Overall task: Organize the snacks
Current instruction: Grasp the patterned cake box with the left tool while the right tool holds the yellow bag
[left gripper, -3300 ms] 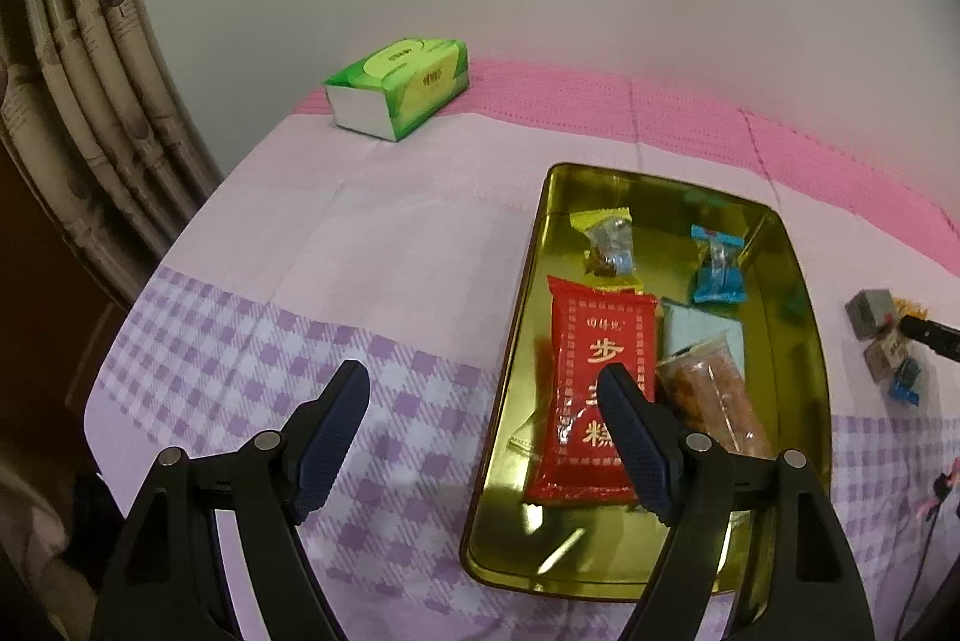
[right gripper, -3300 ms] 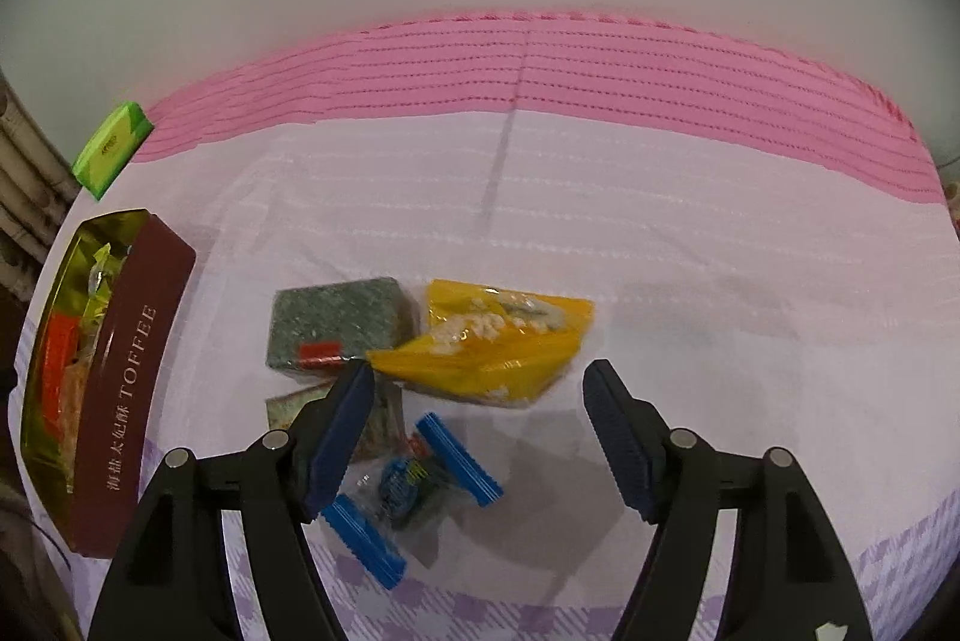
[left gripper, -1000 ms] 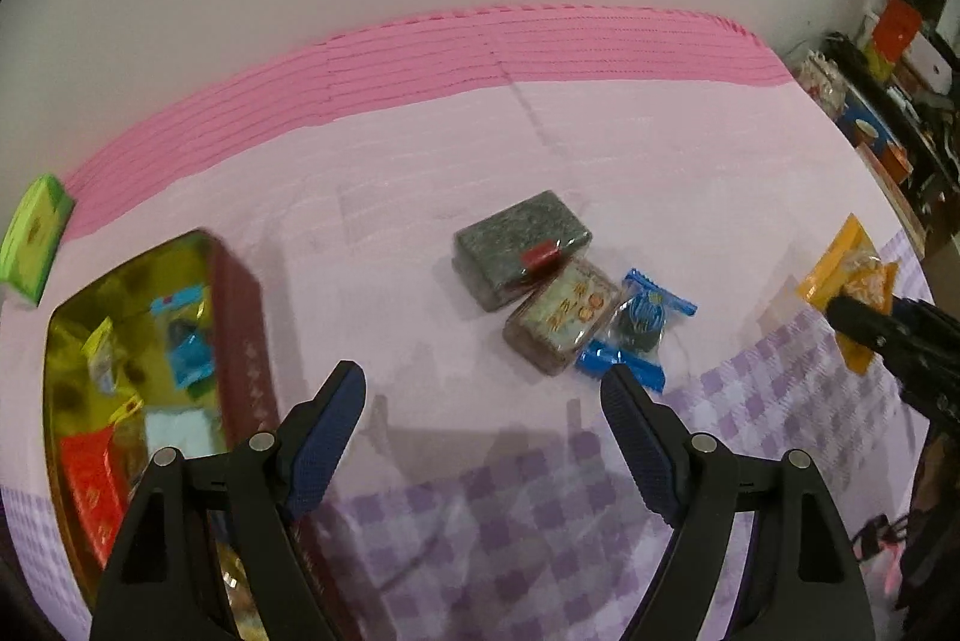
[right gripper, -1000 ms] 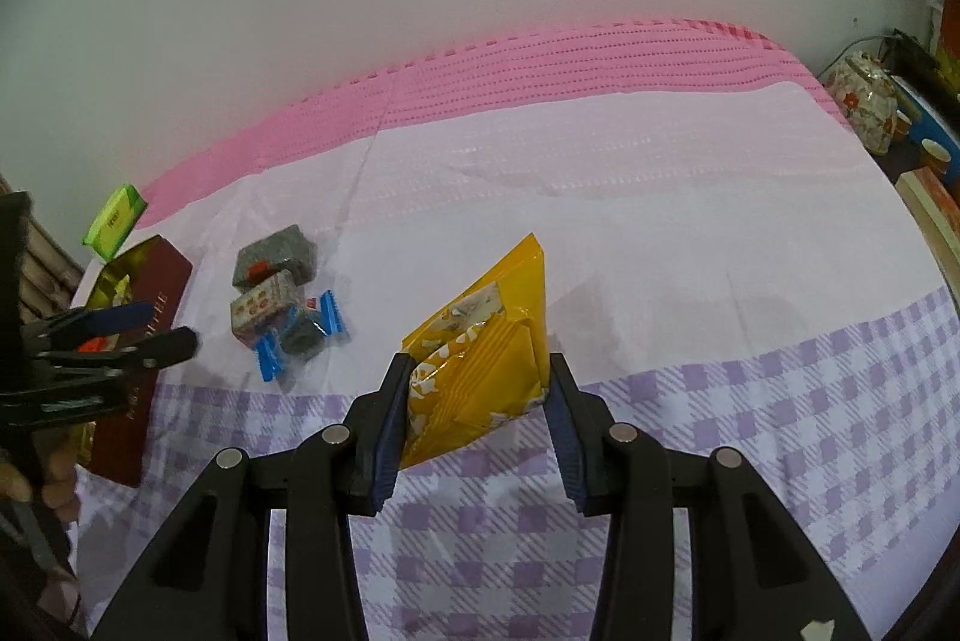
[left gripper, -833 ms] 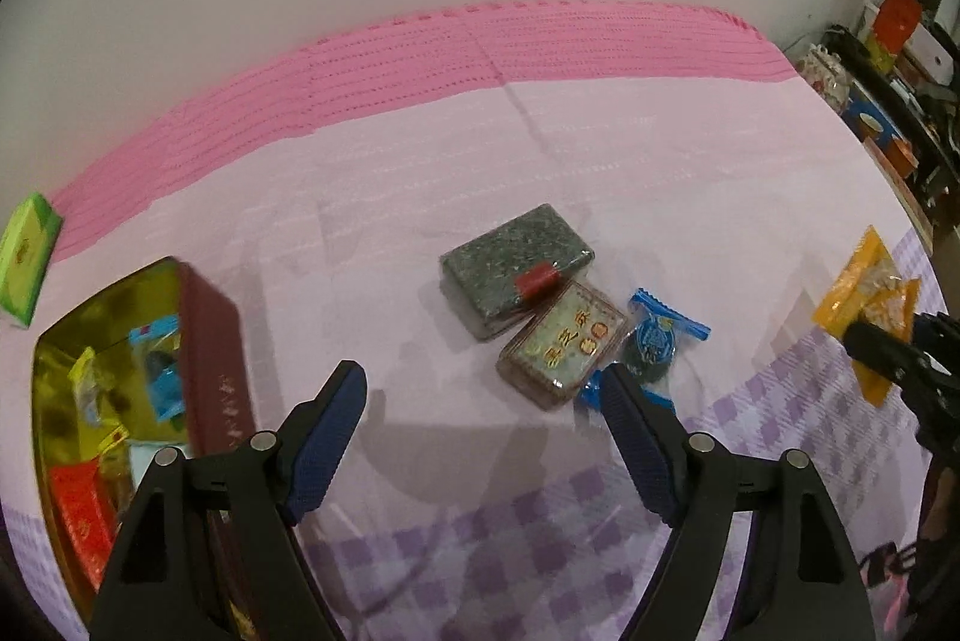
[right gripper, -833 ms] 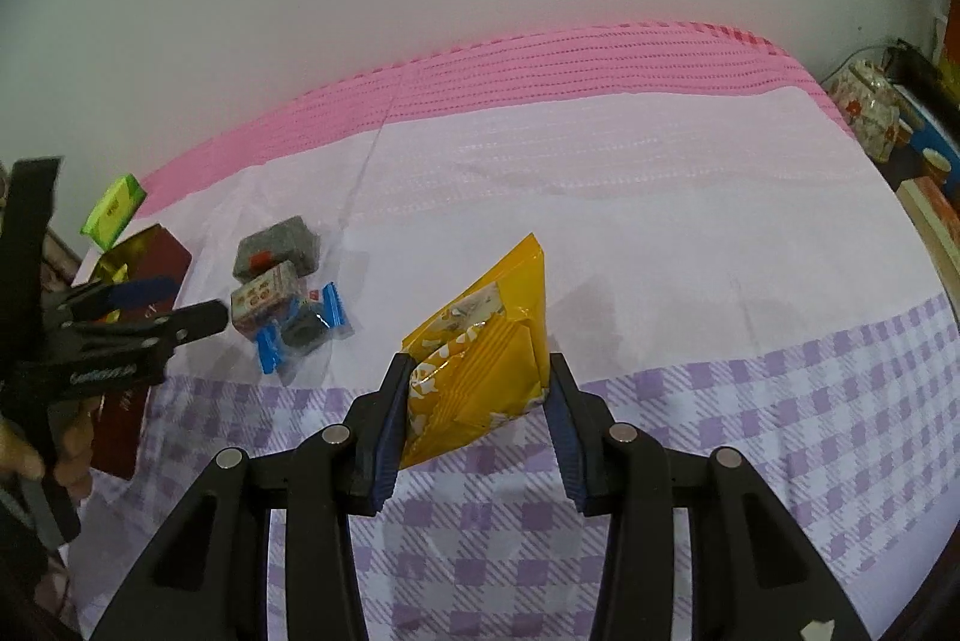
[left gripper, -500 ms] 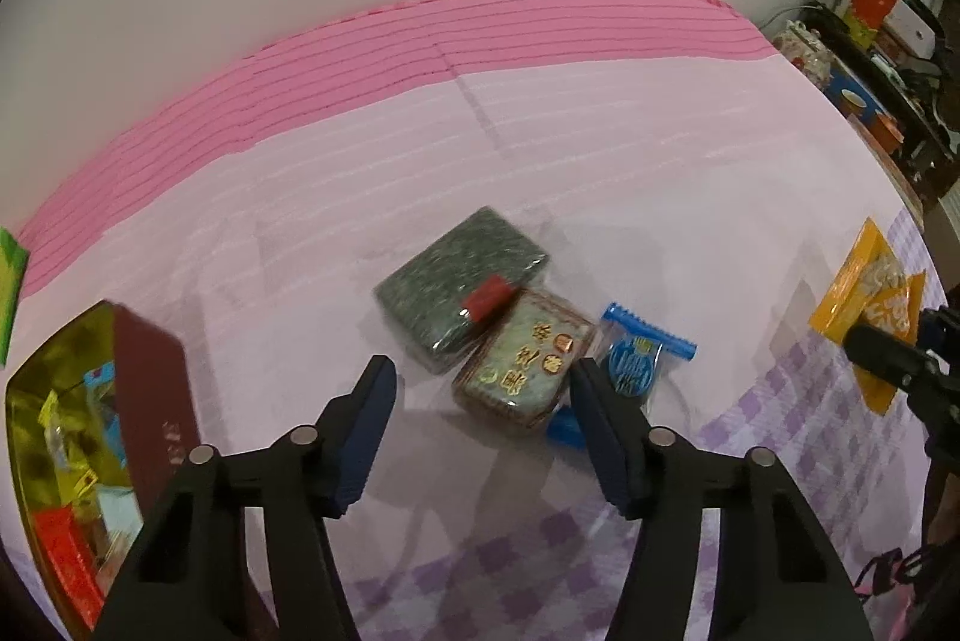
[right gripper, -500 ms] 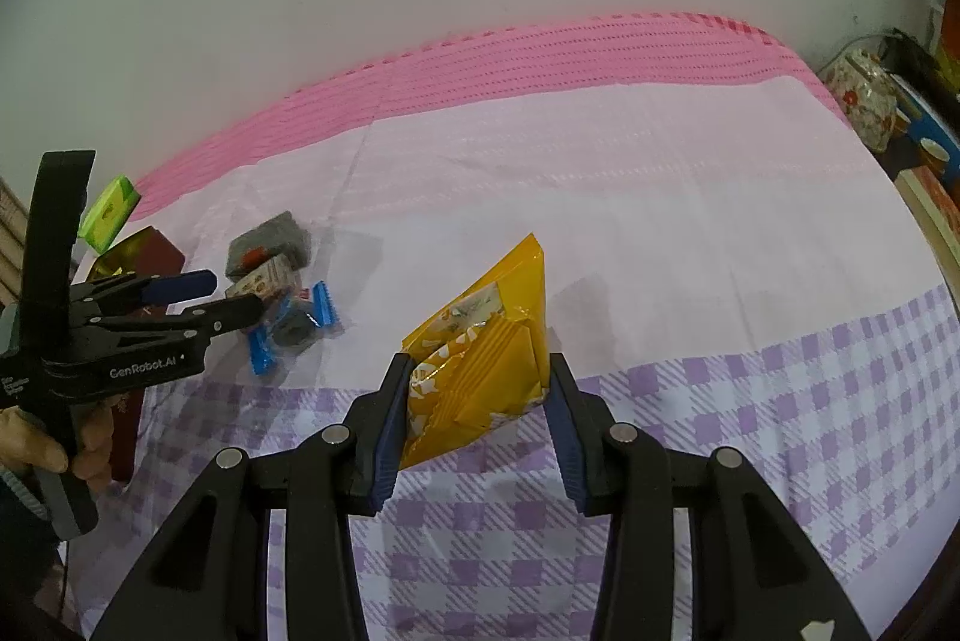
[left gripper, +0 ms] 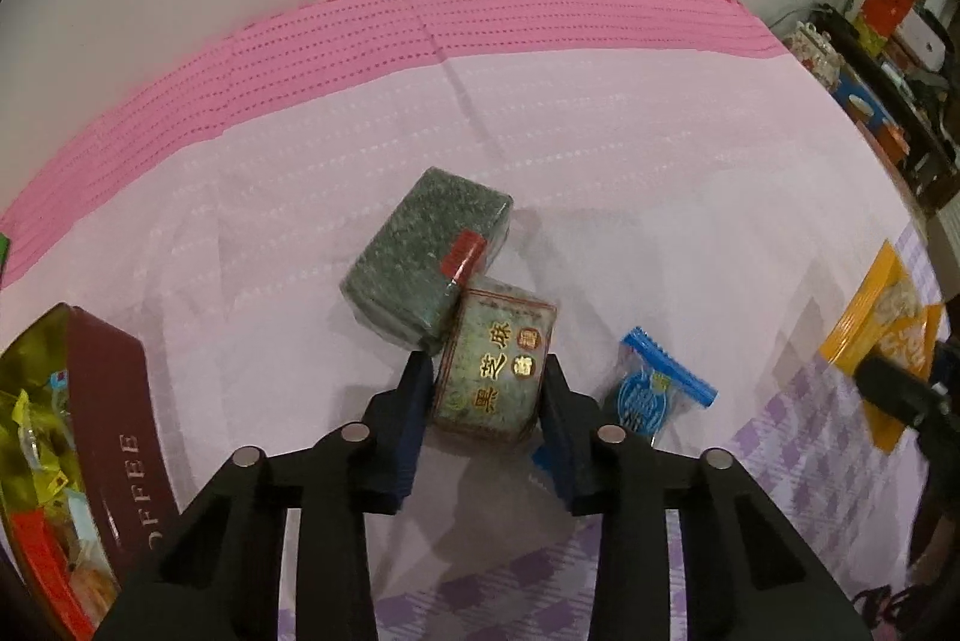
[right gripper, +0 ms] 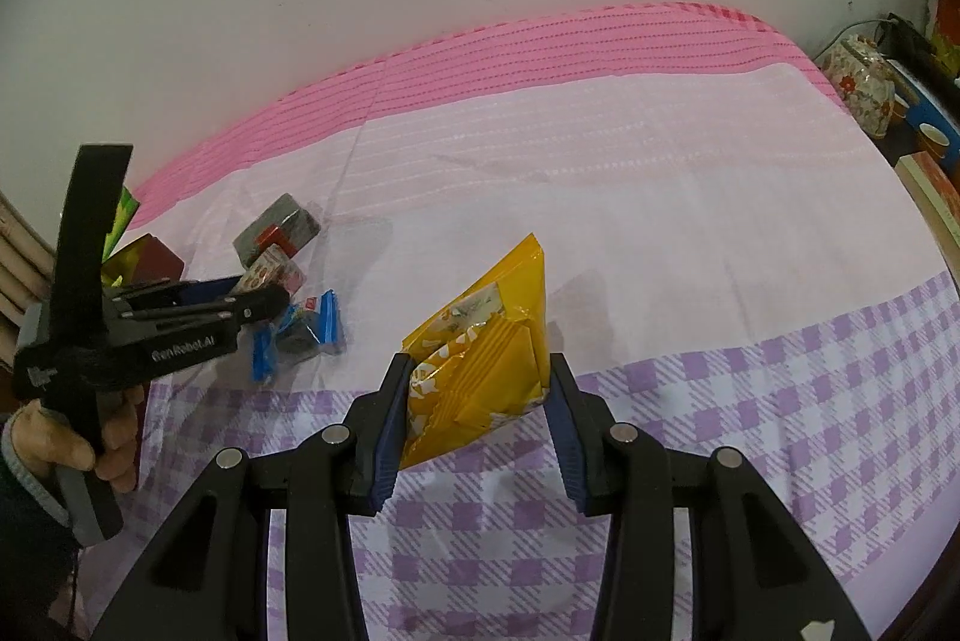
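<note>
My left gripper (left gripper: 487, 383) is shut on a brown-green snack block with gold characters (left gripper: 495, 359), which rests on the cloth. A dark green block with a red label (left gripper: 423, 254) lies just behind it. A blue wrapped candy (left gripper: 651, 389) lies to its right. The gold tin tray with a maroon TOFFEE wall (left gripper: 114, 419) holds several snacks at the far left. My right gripper (right gripper: 477, 389) is shut on a yellow snack bag (right gripper: 486, 350) and holds it above the cloth. The bag also shows in the left wrist view (left gripper: 888, 323).
A pink, white and purple-check cloth (right gripper: 660, 197) covers the table. A green tissue box (right gripper: 120, 215) sits at the far left by the wall. Shelves with jars and boxes (left gripper: 882, 41) stand past the table's right edge.
My left gripper swung from the tray to the loose snacks, moved in and closed on the brown-green block. My right gripper picked up the yellow bag earlier and keeps holding it.
</note>
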